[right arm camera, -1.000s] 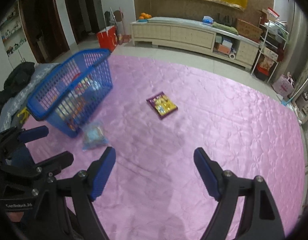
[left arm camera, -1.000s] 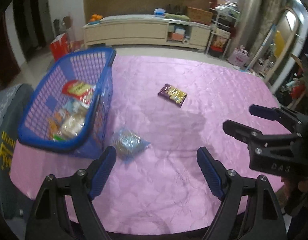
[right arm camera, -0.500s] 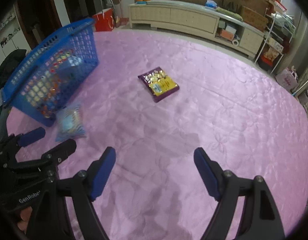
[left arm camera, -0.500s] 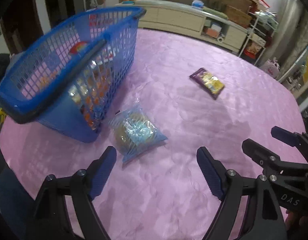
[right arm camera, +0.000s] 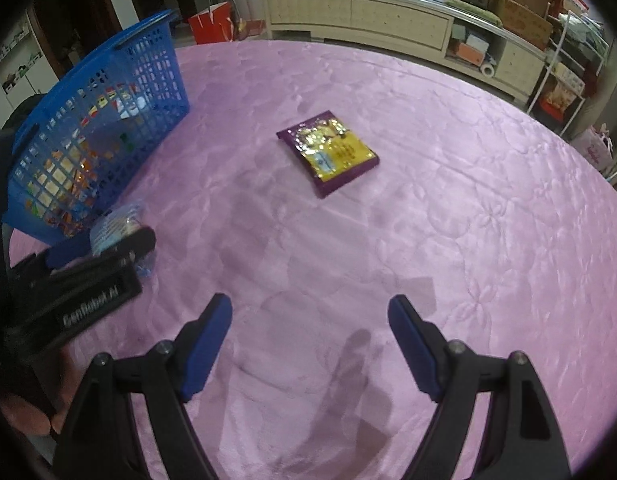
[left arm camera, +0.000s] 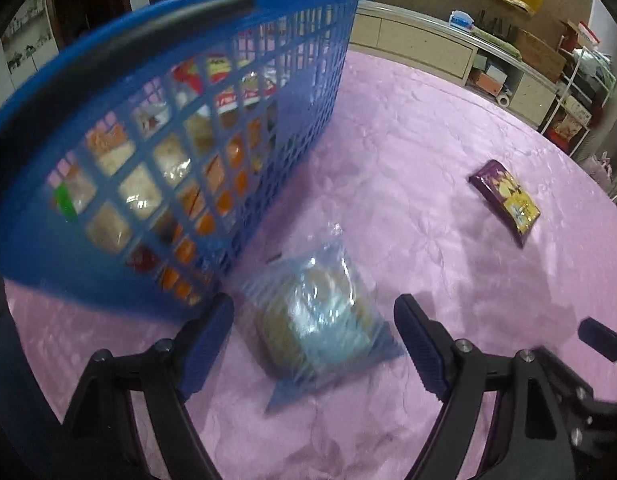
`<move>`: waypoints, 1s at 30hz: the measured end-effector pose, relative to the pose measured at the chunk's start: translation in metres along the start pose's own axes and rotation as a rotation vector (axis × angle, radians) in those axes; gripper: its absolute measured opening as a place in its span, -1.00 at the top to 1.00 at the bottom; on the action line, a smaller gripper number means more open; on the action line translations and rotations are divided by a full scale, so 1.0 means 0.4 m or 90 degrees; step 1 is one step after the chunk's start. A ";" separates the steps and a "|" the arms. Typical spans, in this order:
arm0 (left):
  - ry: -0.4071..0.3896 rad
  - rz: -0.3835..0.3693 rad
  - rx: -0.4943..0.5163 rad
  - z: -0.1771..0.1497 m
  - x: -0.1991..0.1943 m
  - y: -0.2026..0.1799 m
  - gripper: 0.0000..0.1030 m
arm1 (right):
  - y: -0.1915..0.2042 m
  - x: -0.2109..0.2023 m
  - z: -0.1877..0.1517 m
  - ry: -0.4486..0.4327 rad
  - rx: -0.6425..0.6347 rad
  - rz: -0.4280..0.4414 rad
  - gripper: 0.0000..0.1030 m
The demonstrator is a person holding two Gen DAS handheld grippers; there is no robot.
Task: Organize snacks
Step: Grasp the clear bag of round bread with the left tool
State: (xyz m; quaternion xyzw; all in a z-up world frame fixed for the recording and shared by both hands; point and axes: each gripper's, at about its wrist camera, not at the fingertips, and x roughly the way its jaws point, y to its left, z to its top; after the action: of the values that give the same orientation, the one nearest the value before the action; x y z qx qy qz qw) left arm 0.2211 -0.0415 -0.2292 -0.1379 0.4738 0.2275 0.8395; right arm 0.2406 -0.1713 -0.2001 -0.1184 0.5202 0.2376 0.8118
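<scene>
Left wrist view shows me the clear blue snack bag [left arm camera: 320, 312] lying on the pink tablecloth [left arm camera: 408, 152], between the two fingers of my left gripper [left arm camera: 314, 340], a little ahead of the tips. The jaws are spread wide and I see neither pad touching the bag. Just left of the left finger stands the blue basket [left arm camera: 268, 128], tilted, with many snack packets visible through its mesh wall. The bag lies just beside the basket's lower corner; whether they touch, I cannot tell. Far ahead and to the right of the jaws lies the purple snack packet [left arm camera: 506, 200], flat on the cloth.

From the right wrist view, my right gripper [right arm camera: 308, 344] is also spread wide, with only cloth between its fingers. The purple packet lies ahead of these jaws, well apart from them.
</scene>
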 end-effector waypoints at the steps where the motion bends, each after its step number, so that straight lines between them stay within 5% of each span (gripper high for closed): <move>1: 0.003 -0.001 -0.003 0.002 0.004 -0.003 -0.56 | -0.005 -0.001 -0.003 0.001 0.001 -0.002 -0.63; 3: 0.026 0.002 0.004 0.002 0.013 -0.014 -0.25 | -0.020 -0.001 -0.005 0.004 0.005 -0.004 -0.63; 9: 0.032 -0.005 -0.008 -0.012 0.011 -0.004 -0.02 | -0.049 -0.014 0.000 0.001 0.006 -0.013 -0.63; 22: 0.039 -0.078 0.085 0.019 -0.017 -0.072 0.01 | -0.072 -0.010 0.080 -0.022 -0.056 0.004 -0.63; 30: 0.016 -0.080 0.126 0.079 0.008 -0.106 0.01 | -0.088 0.028 0.156 -0.047 -0.088 0.013 -0.63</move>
State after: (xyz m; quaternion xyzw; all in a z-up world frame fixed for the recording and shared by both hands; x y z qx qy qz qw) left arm 0.2673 -0.0628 -0.2151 -0.0863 0.4951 0.1250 0.8554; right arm 0.3114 -0.1710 -0.1853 -0.1603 0.4736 0.2855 0.8176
